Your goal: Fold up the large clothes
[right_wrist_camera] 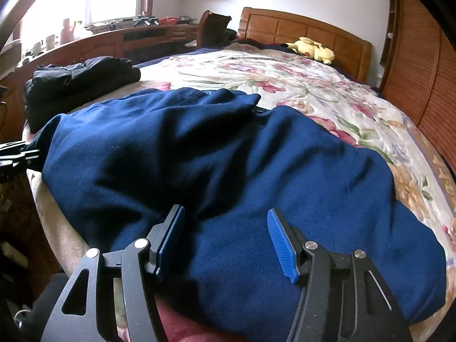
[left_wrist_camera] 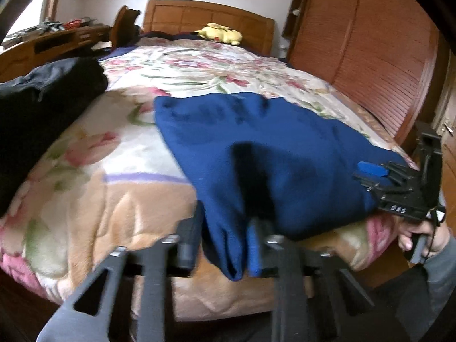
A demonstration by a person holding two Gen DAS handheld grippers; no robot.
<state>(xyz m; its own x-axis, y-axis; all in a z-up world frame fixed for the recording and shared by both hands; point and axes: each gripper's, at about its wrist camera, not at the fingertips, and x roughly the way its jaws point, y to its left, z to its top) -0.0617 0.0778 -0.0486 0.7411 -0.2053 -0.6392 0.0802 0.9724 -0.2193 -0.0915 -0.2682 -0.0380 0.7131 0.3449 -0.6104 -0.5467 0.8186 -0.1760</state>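
A navy blue garment lies spread on the floral bedspread, near the foot of the bed. One corner of it hangs over the bed's edge as a narrow fold between the jaws of my left gripper, which is shut on that fold. My right gripper stands open low over the garment, blue pads wide apart and the cloth lying loose beneath them. In the left wrist view the right gripper rests at the garment's right edge, held by a hand.
A folded black jacket sits on the bed to the left. A yellow plush toy lies by the wooden headboard. Slatted wooden wardrobe doors run along the right; a cluttered wooden desk stands at the left.
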